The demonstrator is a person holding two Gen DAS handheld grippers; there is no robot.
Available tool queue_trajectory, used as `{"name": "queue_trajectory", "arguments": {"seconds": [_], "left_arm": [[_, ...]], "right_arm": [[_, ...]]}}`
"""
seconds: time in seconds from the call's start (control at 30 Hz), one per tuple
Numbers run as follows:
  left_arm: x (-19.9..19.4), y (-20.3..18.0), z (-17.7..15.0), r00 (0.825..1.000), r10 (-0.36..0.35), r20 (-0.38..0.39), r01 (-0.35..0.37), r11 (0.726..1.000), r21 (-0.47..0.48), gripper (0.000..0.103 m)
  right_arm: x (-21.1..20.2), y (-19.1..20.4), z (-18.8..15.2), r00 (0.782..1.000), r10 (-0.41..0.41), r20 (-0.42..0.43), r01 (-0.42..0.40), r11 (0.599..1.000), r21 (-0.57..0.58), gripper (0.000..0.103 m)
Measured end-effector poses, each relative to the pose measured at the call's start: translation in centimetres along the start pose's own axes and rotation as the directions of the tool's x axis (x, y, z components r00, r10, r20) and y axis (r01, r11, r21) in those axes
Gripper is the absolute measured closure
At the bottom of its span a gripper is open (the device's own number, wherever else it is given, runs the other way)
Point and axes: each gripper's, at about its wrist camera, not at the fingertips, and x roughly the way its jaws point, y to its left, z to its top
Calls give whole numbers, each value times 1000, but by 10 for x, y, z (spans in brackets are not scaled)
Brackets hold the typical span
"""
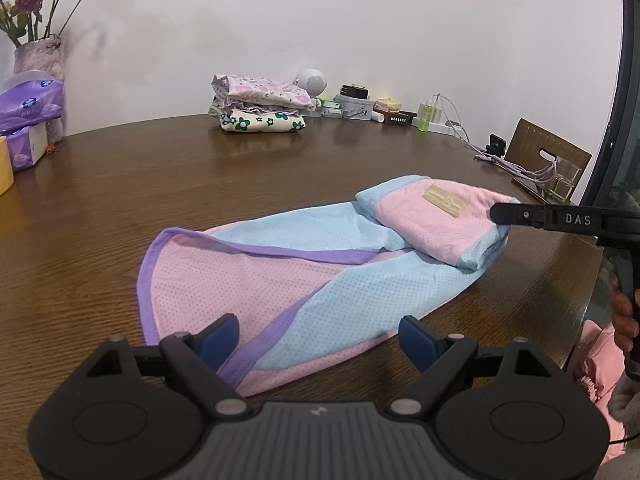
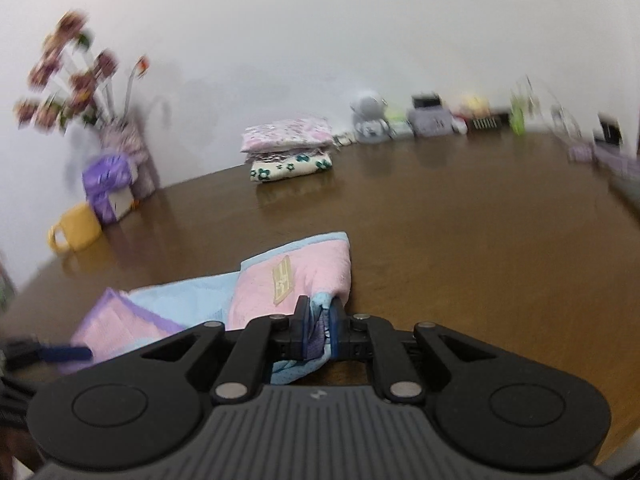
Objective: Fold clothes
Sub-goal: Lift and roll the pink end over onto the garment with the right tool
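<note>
A pink, light-blue and purple mesh garment (image 1: 288, 280) lies on the brown wooden table (image 1: 200, 184), with its right end folded over into a pink pad bearing a tan label (image 1: 444, 200). My left gripper (image 1: 318, 338) hovers open over the garment's near purple-trimmed edge, nothing between its blue pads. My right gripper (image 2: 320, 330) is shut on the garment's folded end (image 2: 296, 276), with cloth pinched between the pads. In the left wrist view the right gripper (image 1: 496, 214) reaches in from the right onto the folded pink part.
A stack of folded floral clothes (image 1: 260, 104) sits at the back of the table. A flower vase (image 1: 38, 56), purple tissue packs (image 1: 30, 100) and a yellow mug (image 2: 76, 228) stand at the left. Small bottles, boxes and cables (image 1: 440, 116) line the back right.
</note>
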Motion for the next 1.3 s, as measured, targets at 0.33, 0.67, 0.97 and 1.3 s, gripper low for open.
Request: {"name": "queue_trajectory", "arguments": {"seconds": [0.33, 0.67, 0.97, 1.3], "left_arm": [[-1, 3, 0, 1000, -8, 6, 8, 1000, -13, 17], [-4, 5, 0, 1000, -17, 13, 18, 1000, -25, 17], [-20, 24, -5, 999, -11, 41, 15, 995, -95, 17], [-30, 30, -9, 999, -9, 51, 14, 995, -96, 17]], "right_arm": [[-8, 59, 14, 999, -16, 45, 34, 903, -429, 95], [-6, 116, 1, 996, 18, 85, 54, 633, -772, 95], [-3, 152, -20, 995, 90, 34, -11, 453, -891, 95], [6, 171, -40, 991, 123, -47, -94, 412, -906, 95]]}}
